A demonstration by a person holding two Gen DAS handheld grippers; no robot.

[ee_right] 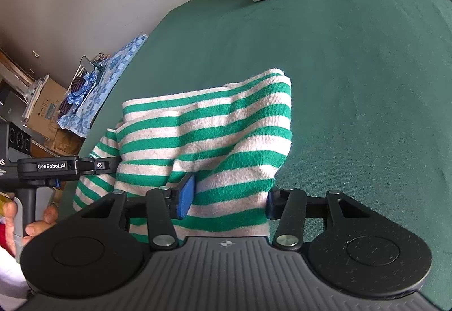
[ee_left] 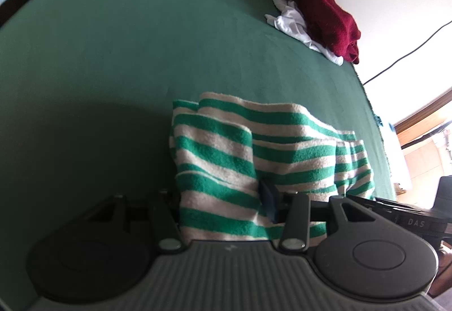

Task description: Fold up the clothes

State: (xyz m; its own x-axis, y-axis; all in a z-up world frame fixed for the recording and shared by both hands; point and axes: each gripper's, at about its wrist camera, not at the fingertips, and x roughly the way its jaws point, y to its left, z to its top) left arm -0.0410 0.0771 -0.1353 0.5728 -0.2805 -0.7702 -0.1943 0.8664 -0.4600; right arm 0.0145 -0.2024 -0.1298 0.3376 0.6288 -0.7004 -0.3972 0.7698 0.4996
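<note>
The green-and-white striped cloth (ee_right: 203, 136) lay bunched on the green bed cover (ee_right: 353, 85), at its near edge. The right gripper (ee_right: 226, 198) pinched one end of the cloth between its blue pads (ee_right: 186, 195), and the left gripper (ee_left: 223, 203) pinched the other end. A red garment (ee_left: 327, 17) and a white garment (ee_left: 293, 23) sat well apart in the far corner.

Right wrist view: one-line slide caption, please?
Right gripper fingers clamp a folded green-striped garment on the green bed.

Green bedcover (ee_left: 118, 62) lies open beyond the striped garment (ee_left: 254, 147); clothes pile (ee_left: 319, 17) blocks far edge
</note>
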